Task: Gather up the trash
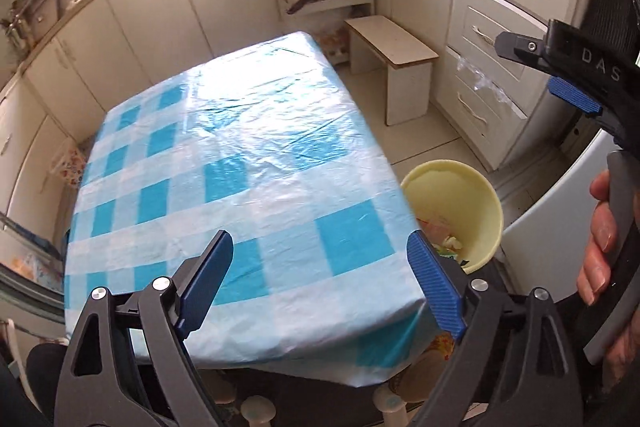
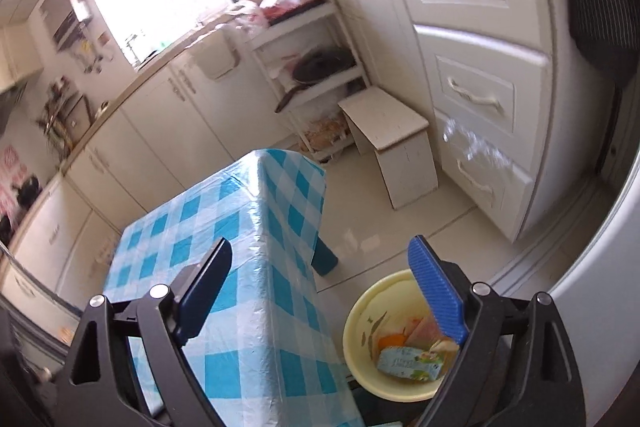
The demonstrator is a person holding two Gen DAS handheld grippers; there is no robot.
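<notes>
Hovering over checked table (image 1: 240,155), both hand-held grippers spread, empty; trash in bin (image 2: 360,319).

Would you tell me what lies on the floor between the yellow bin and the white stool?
Nothing: in the right wrist view, only bare floor tiles separate the yellow bin from the white stool.

Blue-and-white checked tablecloth (image 1: 240,155); pale yellow bin (image 2: 360,323)

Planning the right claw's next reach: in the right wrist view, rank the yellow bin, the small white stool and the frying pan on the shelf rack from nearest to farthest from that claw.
1. Round yellow plastic bin holding wrappers, directly below the open right claw.
2. Small white wooden stool, on the floor beyond the checked table.
3. Dark frying pan, on the white shelf rack against the cabinets.
</notes>
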